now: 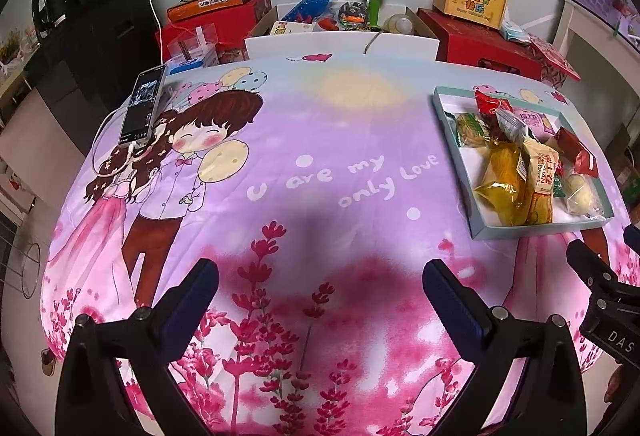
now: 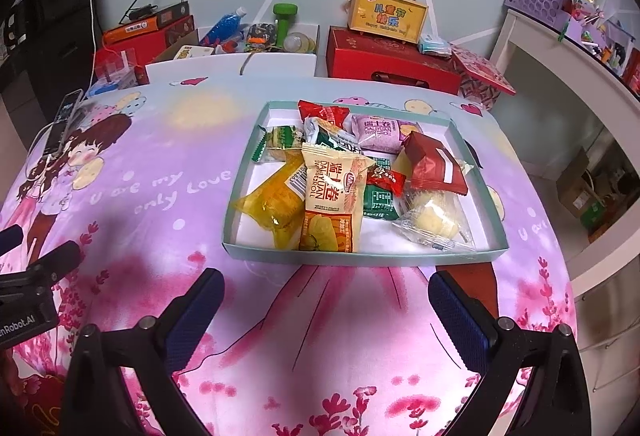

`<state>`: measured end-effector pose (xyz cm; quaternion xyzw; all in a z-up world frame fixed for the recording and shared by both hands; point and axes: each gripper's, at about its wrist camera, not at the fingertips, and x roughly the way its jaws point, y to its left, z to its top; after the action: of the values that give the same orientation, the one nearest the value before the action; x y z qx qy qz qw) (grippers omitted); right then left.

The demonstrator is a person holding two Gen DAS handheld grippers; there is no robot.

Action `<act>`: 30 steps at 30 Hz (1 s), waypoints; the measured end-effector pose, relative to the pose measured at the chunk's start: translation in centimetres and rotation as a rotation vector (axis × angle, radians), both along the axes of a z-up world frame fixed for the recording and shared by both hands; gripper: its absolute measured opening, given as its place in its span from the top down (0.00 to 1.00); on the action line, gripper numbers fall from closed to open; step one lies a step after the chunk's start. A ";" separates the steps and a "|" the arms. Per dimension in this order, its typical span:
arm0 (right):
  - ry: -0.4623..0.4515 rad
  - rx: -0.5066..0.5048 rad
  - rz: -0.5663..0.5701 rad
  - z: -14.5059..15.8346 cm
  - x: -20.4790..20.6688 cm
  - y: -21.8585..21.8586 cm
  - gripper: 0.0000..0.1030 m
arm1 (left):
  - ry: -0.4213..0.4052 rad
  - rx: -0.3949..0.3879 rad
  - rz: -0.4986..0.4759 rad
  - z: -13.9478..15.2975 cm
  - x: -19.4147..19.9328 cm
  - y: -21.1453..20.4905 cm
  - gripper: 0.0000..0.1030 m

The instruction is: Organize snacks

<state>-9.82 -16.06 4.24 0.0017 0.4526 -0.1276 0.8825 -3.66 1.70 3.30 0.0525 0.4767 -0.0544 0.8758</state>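
Note:
A shallow light-blue box tray (image 2: 360, 259) sits on the cartoon-print cloth and holds several wrapped snacks: a yellow pack (image 2: 276, 204), an orange Swiss-roll pack (image 2: 332, 204), a dark red pack (image 2: 436, 168), a pink pack (image 2: 380, 132) and a clear-wrapped cake (image 2: 432, 224). My right gripper (image 2: 326, 296) is open and empty, just in front of the tray. My left gripper (image 1: 320, 286) is open and empty over bare cloth, left of the tray (image 1: 452, 140). The left gripper shows at the left edge of the right wrist view (image 2: 44, 268).
A phone (image 1: 143, 107) on a stand with a white cable stands at the table's left. Red gift boxes (image 2: 392, 60), a yellow carton (image 2: 386, 14) and a box of clutter (image 1: 340, 16) lie beyond the far edge. White shelving (image 2: 560, 76) is at the right.

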 end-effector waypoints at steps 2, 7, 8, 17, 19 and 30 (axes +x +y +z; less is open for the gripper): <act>0.002 0.000 -0.002 0.0 0.0 -0.1 0.00 | 0.000 0.001 -0.001 0.0 0.0 -0.1 0.01; 0.006 0.002 -0.007 -0.1 0.0 -0.3 0.00 | -0.002 0.005 0.000 0.0 -0.1 -0.1 0.01; 0.007 0.002 -0.007 -0.2 0.0 -0.3 0.00 | -0.002 0.006 0.000 0.0 -0.1 -0.1 0.01; 0.013 0.009 -0.014 -0.4 0.0 -0.5 0.00 | 0.002 0.015 0.003 -0.2 0.1 0.1 0.01; 0.014 0.007 -0.015 -0.4 0.0 -0.5 0.00 | 0.002 0.015 0.003 -0.2 0.1 0.2 0.01; 0.012 0.002 -0.013 -0.3 0.0 -0.4 0.00 | 0.000 0.017 0.007 -0.1 0.0 0.3 0.01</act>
<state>-9.84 -16.48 3.97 0.0047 0.4581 -0.1331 0.8789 -3.69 1.96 3.16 0.0584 0.4773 -0.0470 0.8755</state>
